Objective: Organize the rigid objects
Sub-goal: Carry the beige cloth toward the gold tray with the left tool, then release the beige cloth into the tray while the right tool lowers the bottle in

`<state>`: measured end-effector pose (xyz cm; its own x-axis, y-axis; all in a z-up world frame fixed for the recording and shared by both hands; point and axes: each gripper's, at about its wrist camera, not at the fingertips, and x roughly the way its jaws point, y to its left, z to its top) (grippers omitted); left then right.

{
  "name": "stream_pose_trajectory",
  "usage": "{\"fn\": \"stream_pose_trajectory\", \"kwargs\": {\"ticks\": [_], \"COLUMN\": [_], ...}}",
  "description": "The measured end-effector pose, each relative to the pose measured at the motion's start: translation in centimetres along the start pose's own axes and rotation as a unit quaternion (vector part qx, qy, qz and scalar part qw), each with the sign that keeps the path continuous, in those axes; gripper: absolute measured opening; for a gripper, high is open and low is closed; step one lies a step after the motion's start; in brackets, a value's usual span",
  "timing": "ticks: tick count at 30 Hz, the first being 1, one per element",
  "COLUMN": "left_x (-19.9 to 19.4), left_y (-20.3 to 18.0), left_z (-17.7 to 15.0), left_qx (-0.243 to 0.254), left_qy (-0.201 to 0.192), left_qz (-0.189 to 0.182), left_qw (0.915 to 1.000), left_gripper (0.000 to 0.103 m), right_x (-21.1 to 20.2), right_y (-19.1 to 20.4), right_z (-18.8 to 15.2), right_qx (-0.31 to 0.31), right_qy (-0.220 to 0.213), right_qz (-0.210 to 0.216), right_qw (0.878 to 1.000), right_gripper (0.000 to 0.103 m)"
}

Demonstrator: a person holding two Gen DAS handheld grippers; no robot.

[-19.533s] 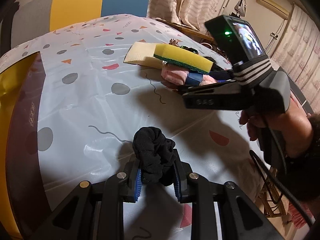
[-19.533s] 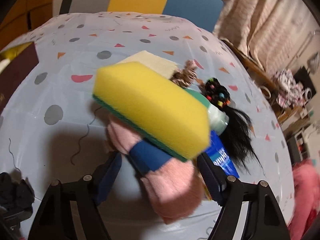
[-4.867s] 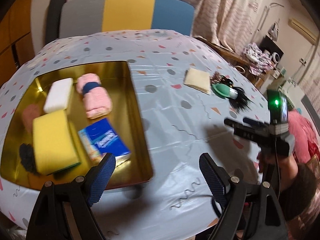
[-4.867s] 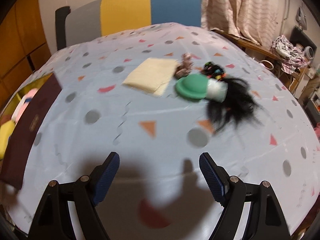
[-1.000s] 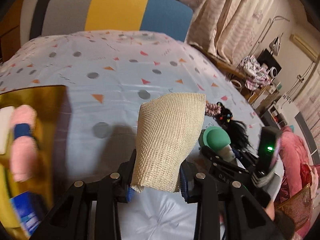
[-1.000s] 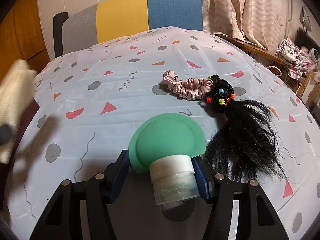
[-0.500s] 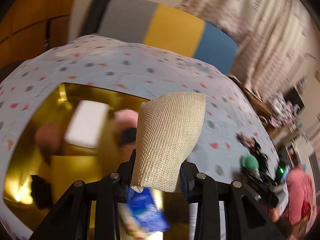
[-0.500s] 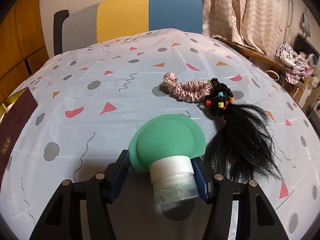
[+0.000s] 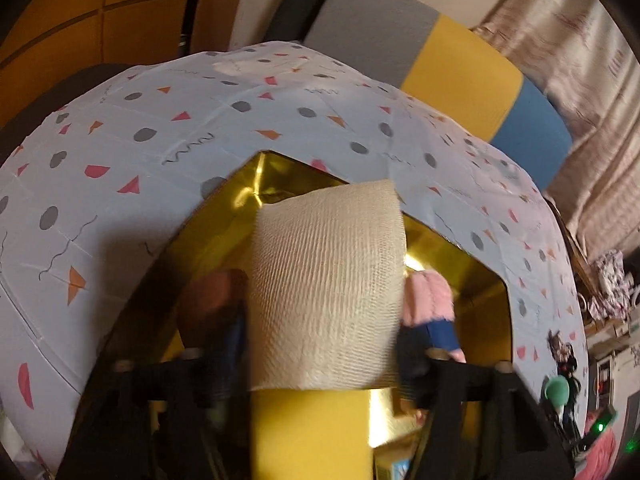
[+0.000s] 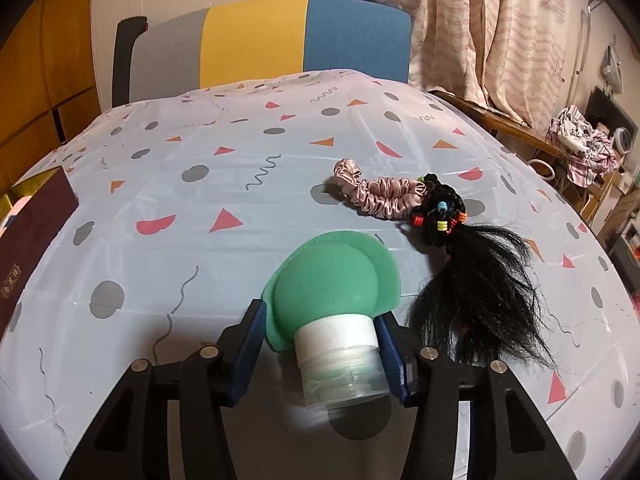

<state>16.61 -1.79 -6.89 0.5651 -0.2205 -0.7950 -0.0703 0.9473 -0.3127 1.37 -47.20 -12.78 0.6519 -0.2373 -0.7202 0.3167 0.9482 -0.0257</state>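
My left gripper (image 9: 316,344) hangs over the gold tray (image 9: 280,176), and its jaws are opening. A beige mesh sponge (image 9: 326,292) stands between the fingers, filling the gap, with a sliver of space at its left side. Below it in the tray lie a yellow sponge (image 9: 308,432), a pink rolled cloth with a blue band (image 9: 428,300) and a brownish item (image 9: 212,300). My right gripper (image 10: 320,336) is low on the table with its jaws closing. Its pads meet the sides of a clear bottle with a green dome cap (image 10: 332,292), which lies on the tablecloth.
A pink scrunchie (image 10: 376,194) and a black hairpiece with coloured beads (image 10: 480,280) lie just right of the bottle. A dark brown box wall (image 10: 32,232) stands at the left. A grey, yellow and blue chair (image 10: 256,44) is behind the table.
The left gripper carried the beige sponge leftward over the gold tray and its jaws have spread apart. The right gripper's pads have drawn in against the green-capped bottle.
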Motion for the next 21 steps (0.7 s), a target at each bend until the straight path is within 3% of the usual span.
{"fn": "stream_pose_trajectory", "kwargs": {"ticks": [2,13,18,21], "left_x": [-0.3,-4.4,-4.5,-3.0], "left_y": [0.1,0.4,0.3,0.1], "left_z": [0.1,-2.0,-1.5,0.3], "left_qx": [0.0,0.036,0.068,0.075], "left_qy": [-0.011,-0.061,-0.061,-0.039], "left_qz": [0.004,-0.014,-0.01,-0.009], "left_qw": [0.9999,0.9974,0.9958,0.9964], "left_gripper": [0.08,0.081,0.081,0.081], "right_x": [0.0,-0.7,-1.2,-1.7], "right_y": [0.1,0.6,1.1,1.4], "right_z": [0.0,0.0,0.2,0.3], "right_qx": [-0.002,-0.017,-0.028,-0.033], "right_qy": [0.0,-0.016,-0.017,-0.016], "right_qz": [-0.003,-0.017,-0.008,-0.006], "right_qw": [1.0,1.0,0.999,0.999], "right_gripper": [0.054,0.054,0.054,0.054]}}
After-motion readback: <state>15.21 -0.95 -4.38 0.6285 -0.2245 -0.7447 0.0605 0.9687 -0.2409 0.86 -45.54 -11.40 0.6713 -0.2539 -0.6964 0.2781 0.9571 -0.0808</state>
